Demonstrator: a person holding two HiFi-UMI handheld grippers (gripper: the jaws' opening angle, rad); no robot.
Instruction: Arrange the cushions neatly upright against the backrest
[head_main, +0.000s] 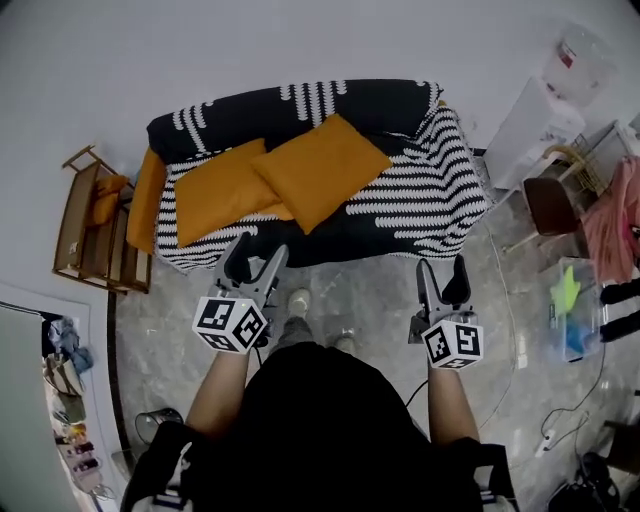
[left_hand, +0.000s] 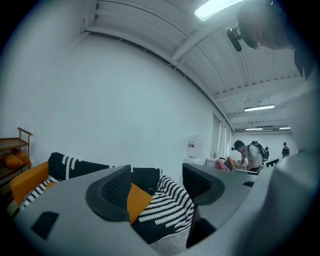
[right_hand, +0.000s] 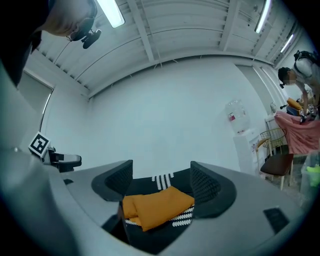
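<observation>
Stands on a grey marbled floor (head_main: 380, 300), facing a sofa (head_main: 440, 190) under a black-and-white striped cover. Holds the left tool (head_main: 256, 262) out just short of the seat's front edge, jaws spread apart, nothing between the pads. In the left gripper view, looks past that same open tool (left_hand: 157, 187) at a corner of orange cushion and the striped cover well beyond.

Holds the right tool (head_main: 442, 276) near the sofa's right front, likewise spread wide and empty. In the right gripper view, frames both cushions far off between the pads of that tool (right_hand: 162, 182), touching neither.

Finds the left cushion (head_main: 215, 190) lying flat on the seat, turned diagonally. Finds the right cushion (head_main: 325, 168) flat too, overlapping the left one's edge, far corner at the foot of the backrest (head_main: 290, 105). Sees neither set upright.

Notes an orange armrest (head_main: 147, 195) at the sofa's left end and a wooden rack (head_main: 80, 230) just beside it.
</observation>
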